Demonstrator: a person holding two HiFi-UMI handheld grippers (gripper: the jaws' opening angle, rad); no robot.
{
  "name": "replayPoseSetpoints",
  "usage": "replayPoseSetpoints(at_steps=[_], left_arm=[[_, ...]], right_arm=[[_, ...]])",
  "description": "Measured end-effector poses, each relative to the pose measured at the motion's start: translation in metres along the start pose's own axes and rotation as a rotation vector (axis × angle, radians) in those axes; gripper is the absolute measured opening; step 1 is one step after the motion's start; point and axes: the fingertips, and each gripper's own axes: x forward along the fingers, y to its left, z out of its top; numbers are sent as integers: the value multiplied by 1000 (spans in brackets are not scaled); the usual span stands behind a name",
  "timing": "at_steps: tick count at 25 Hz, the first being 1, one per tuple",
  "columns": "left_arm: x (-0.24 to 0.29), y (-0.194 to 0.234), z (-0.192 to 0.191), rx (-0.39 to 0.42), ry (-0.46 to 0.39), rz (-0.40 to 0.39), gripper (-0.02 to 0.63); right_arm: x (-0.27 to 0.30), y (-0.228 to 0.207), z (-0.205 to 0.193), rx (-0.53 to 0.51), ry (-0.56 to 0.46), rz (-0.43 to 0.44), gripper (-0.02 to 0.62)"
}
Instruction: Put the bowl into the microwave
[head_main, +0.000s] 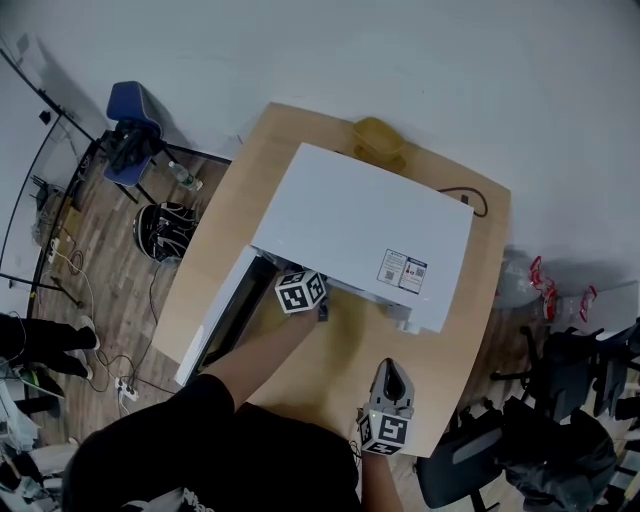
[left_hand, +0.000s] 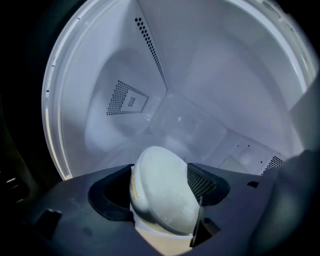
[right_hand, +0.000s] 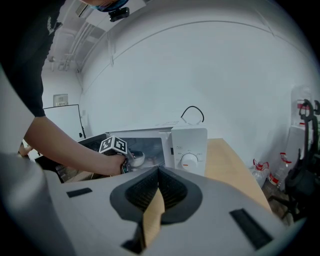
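A white microwave (head_main: 370, 230) stands on the wooden table (head_main: 470, 330) with its door (head_main: 222, 320) swung open to the left. My left gripper (head_main: 316, 305) reaches into the cavity. In the left gripper view a white bowl (left_hand: 165, 192) sits tilted between the wide-spread jaws, with a dark gap on its left side, so the gripper is open. From the right gripper view the bowl (right_hand: 136, 159) shows just inside the microwave (right_hand: 190, 145) opening. My right gripper (head_main: 391, 372) hovers over the table's front edge, jaws shut on nothing.
A yellow object (head_main: 380, 138) lies behind the microwave and a black cable (head_main: 470, 200) loops at its back right. A blue chair (head_main: 135, 130) stands off the table's left, dark chairs (head_main: 560, 440) at the right. The control knob (right_hand: 189, 161) faces my right gripper.
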Motion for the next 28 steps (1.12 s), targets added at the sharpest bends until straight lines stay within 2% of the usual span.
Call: replayPoseSetpoints(at_steps=[5,10,14,18,25,28], left_arm=[[-2,2,0,15,3,-29,327],[-17,5,13,3,-19,-47,334],[-35,1,19,29,-37,-79,336],[-54,-6,4,107,-30,-104,336],[-65,1,-13,202,36,-97,336],[-63,-3,-19,281,68,-117,336]], right_arm=[[2,-2,1,-14,6,5,60],[-1,-1,2,26,-9,-4,60],[-7,8,-2,36,-9,2,60],[-17,11,2,78,-23,-10,60],[-31,41,10,49,-48,9,60],[-35,45,5,28,-37,9,60]])
